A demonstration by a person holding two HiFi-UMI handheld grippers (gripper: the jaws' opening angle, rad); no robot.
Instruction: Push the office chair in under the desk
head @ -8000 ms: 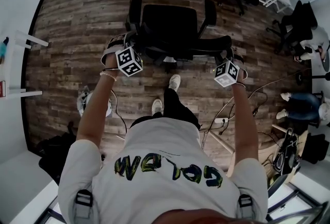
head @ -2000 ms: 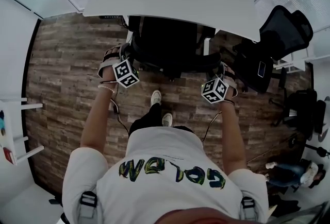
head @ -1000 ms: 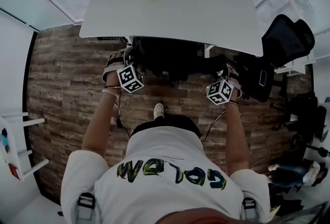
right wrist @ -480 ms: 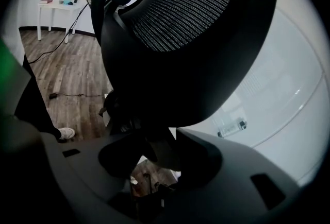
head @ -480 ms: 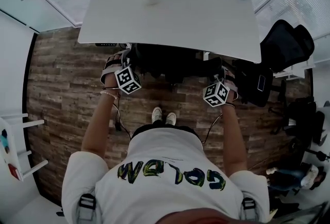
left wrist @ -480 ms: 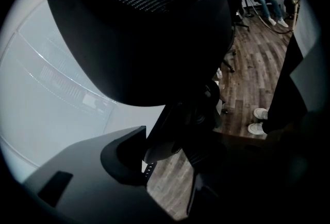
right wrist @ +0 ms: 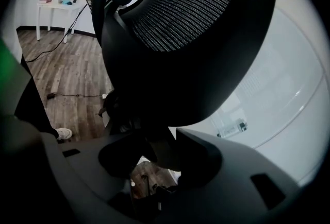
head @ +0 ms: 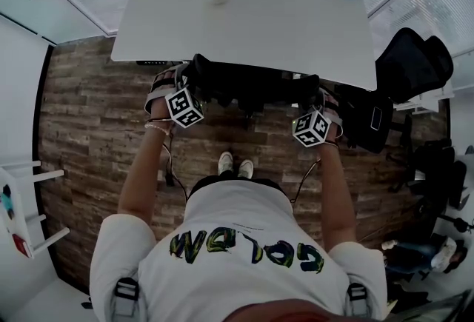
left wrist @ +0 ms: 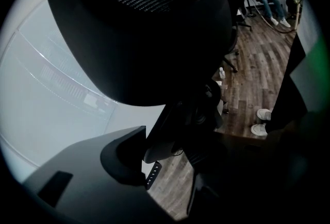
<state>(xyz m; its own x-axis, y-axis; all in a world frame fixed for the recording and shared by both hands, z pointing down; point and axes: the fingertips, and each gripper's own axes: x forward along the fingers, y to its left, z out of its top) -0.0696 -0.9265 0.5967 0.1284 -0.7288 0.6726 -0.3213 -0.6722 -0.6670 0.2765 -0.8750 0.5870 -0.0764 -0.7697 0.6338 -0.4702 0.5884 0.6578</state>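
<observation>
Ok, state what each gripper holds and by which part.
Both hold the office chair: left gripper and right gripper each clamp its backrest frame, at opposite sides.

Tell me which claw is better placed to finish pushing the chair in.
Right, narrowly. The right claw visibly clamps the office chair by its backrest frame; the left claw is too dark to judge its grip. Both sit at the backrest's ends, near the desk.

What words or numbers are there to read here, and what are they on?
"GOLD", upside down, on the back of the person's shirt; the letters after it are unclear.
Tiny print on a dark strip beside the office chair frame: too small to read.
Marker cubes: square patterns only, no words.
</observation>
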